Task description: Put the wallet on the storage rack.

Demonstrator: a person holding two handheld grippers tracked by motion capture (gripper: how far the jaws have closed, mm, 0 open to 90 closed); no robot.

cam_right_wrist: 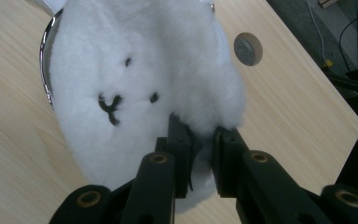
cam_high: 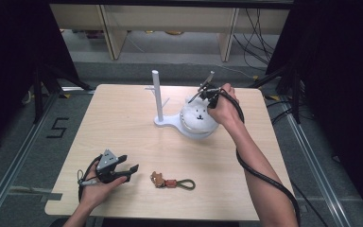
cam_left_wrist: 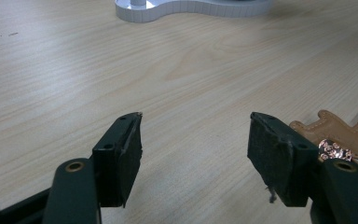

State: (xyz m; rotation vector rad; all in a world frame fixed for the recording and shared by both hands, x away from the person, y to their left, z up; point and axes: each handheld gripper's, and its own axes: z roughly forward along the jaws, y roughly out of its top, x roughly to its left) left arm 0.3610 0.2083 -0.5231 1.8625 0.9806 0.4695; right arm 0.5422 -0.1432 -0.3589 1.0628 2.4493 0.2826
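The white plush bear-face pouch (cam_right_wrist: 140, 88) sits on the round end of the white stand's base (cam_high: 166, 122), by the upright post (cam_high: 157, 94), towards the far right of the surface (cam_high: 123, 127). The right gripper (cam_right_wrist: 201, 140) comes at it from above, jaws nearly together and pinching a tuft of fur at its edge, probably to lift it off. The left gripper (cam_left_wrist: 193, 154) rests low at the near left, jaws wide with nothing between them, just beside the leather keychain (cam_high: 171, 181).
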